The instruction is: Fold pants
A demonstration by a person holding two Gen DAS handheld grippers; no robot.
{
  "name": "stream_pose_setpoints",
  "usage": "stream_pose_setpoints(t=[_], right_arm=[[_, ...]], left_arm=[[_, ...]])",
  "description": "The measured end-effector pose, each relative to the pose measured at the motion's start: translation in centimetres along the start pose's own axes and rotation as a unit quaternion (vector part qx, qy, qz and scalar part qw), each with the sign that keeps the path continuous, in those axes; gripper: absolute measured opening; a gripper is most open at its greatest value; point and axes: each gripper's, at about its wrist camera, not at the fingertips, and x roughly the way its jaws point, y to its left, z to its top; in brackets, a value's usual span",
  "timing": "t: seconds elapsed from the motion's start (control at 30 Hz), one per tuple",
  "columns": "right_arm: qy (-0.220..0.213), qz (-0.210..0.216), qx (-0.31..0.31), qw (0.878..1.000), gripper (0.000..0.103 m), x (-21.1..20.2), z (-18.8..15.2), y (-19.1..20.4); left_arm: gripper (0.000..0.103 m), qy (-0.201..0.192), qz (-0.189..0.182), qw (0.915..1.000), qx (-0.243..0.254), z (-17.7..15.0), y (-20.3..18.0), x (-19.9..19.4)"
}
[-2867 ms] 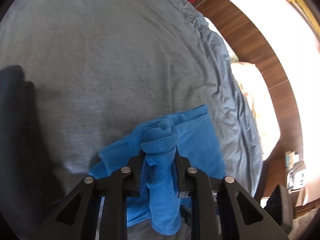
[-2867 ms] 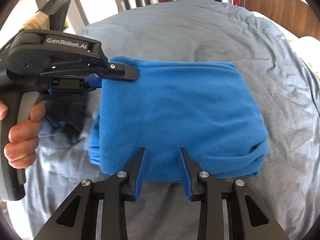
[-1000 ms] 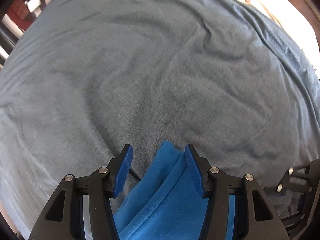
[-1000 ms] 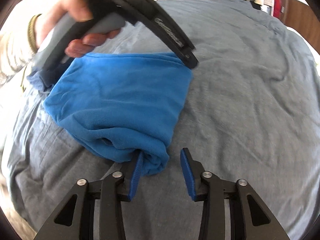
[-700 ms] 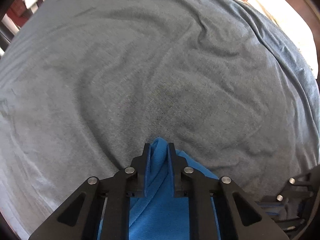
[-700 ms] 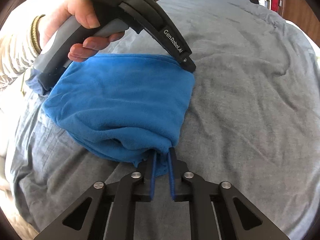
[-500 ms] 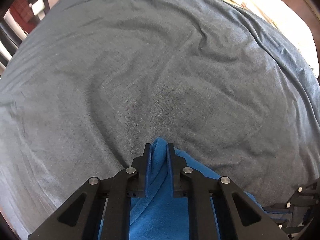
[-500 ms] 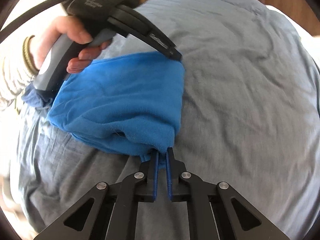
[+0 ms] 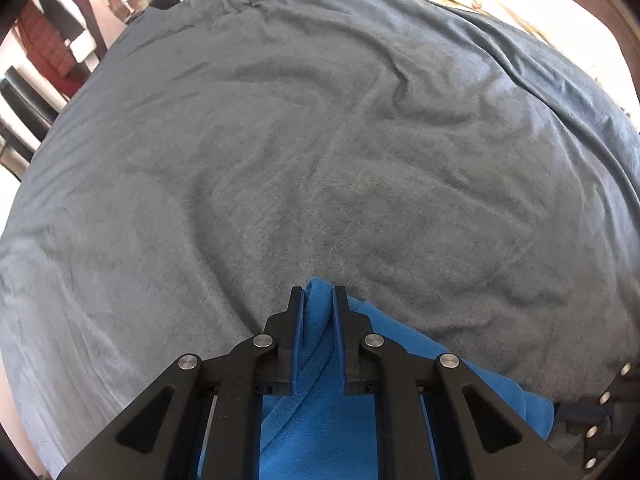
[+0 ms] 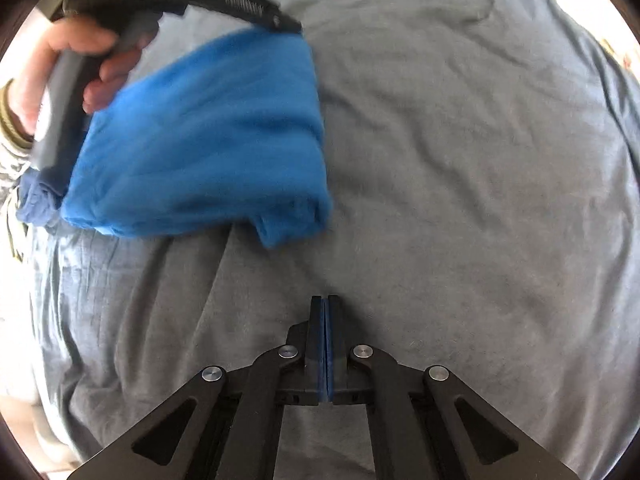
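The blue fleece pants (image 10: pixel 208 140) lie folded into a thick rectangle on the grey bedspread (image 10: pixel 460 160). My left gripper (image 9: pixel 319 296) is shut on a far corner of the pants (image 9: pixel 320 420); it also shows in the right wrist view (image 10: pixel 294 26), held by a hand. My right gripper (image 10: pixel 325 304) is shut with its pads together and nothing between them, over bare bedspread a short way in front of the pants' near corner (image 10: pixel 288 228).
The wrinkled grey bedspread (image 9: pixel 320 140) fills both views. A pale pillow (image 9: pixel 500 4) lies at the far right. Hanging clothes (image 9: pixel 52 40) stand beyond the bed's far left. A dark blue cloth (image 10: pixel 34 200) sits under the pants' left edge.
My right gripper, shut on the pants' near corner half a second ago, now holds nothing and has pulled back from the pants. My left gripper stays shut on the far corner.
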Motion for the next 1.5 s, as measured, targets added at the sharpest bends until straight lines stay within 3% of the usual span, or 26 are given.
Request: stream_pose_setpoints(t=[0.07,0.2,0.43,0.57,0.7,0.77,0.93,1.03,1.1,1.37,1.47,1.5], right_arm=[[-0.036,-0.021,-0.018,0.999,0.002,-1.2,0.7,0.1],[-0.035,-0.016,-0.066,0.997,0.015,-0.9,1.5,0.5],[-0.047,-0.036,-0.171,0.983,0.018,-0.3,2.5,1.4],[-0.060,-0.048,-0.247,0.966,0.021,0.1,2.9,2.3],[-0.071,-0.044,-0.268,0.960,0.020,0.3,3.3,2.5],[-0.077,-0.032,-0.259,0.962,0.007,0.0,3.3,2.3],[-0.071,-0.025,-0.164,0.984,0.005,-0.4,3.5,1.6],[-0.043,-0.001,-0.044,0.998,0.004,-0.5,3.1,0.4],[-0.033,0.004,0.003,0.999,0.004,-0.3,2.8,0.1],[-0.014,0.002,0.024,1.000,0.004,0.2,1.8,0.3],[-0.004,-0.016,0.009,1.000,0.007,0.0,1.6,0.6],[0.006,-0.034,0.008,0.999,0.012,0.2,1.3,0.7]], left_arm=[[0.014,0.000,-0.015,0.9998,-0.015,0.1,0.6,-0.4],[0.015,0.002,-0.019,0.9998,-0.010,0.2,0.6,-0.5],[0.015,0.001,-0.020,0.9998,0.005,0.1,0.3,-0.4],[0.015,-0.001,-0.018,0.9997,0.016,0.0,0.0,-0.4],[0.015,-0.001,-0.018,0.9997,0.017,0.2,0.0,-0.2],[0.014,0.000,-0.019,0.9998,0.003,0.2,0.2,-0.1],[0.014,-0.005,-0.015,0.9995,-0.027,-0.1,0.7,-0.3],[0.014,-0.006,-0.012,0.9993,-0.034,-0.2,0.7,-0.2],[0.014,-0.005,-0.008,0.9995,-0.031,-0.1,0.5,0.0],[0.015,-0.009,-0.022,0.9984,-0.052,-0.4,1.0,-0.1],[0.024,-0.031,-0.009,0.9979,-0.057,-0.7,1.4,-1.5],[0.034,-0.039,0.003,0.9977,-0.056,-0.8,1.5,-2.2]])
